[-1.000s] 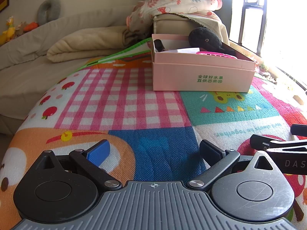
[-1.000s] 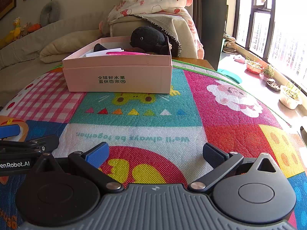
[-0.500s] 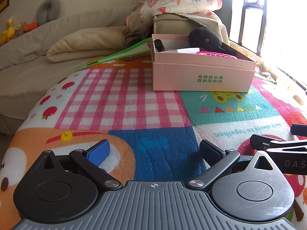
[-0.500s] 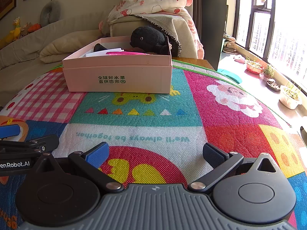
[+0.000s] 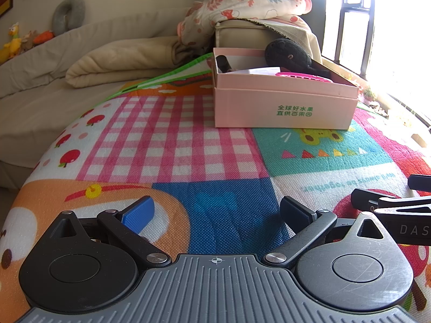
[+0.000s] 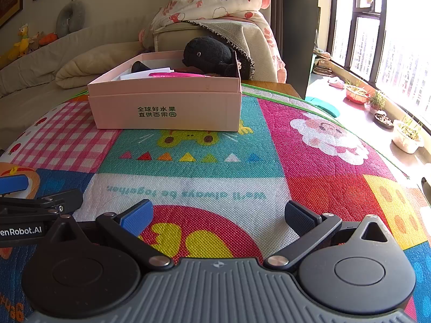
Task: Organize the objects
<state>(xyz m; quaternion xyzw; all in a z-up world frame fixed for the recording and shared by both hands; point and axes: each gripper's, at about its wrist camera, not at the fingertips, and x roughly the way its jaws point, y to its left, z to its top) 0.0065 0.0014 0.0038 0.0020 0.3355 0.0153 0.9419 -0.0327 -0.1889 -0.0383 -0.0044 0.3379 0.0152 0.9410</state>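
Both your grippers, left gripper (image 5: 215, 212) and right gripper (image 6: 218, 215), sit with fingers spread wide, empty. One pink box (image 6: 167, 107) on the mat (image 6: 309, 183) ahead holds one black plush (image 6: 210, 53).

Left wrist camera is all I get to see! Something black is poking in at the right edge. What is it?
Observer: That's the right gripper. On its own camera the jaws stand wide open with nothing between them, above a red and yellow patch of the play mat.
Operator: Ooh. What's on the mat to the right of the pink box? The sun is too bright on my side.
Observer: To the right of the pink box there is a Santa picture printed on a pink patch of the mat. No loose object shows on that patch.
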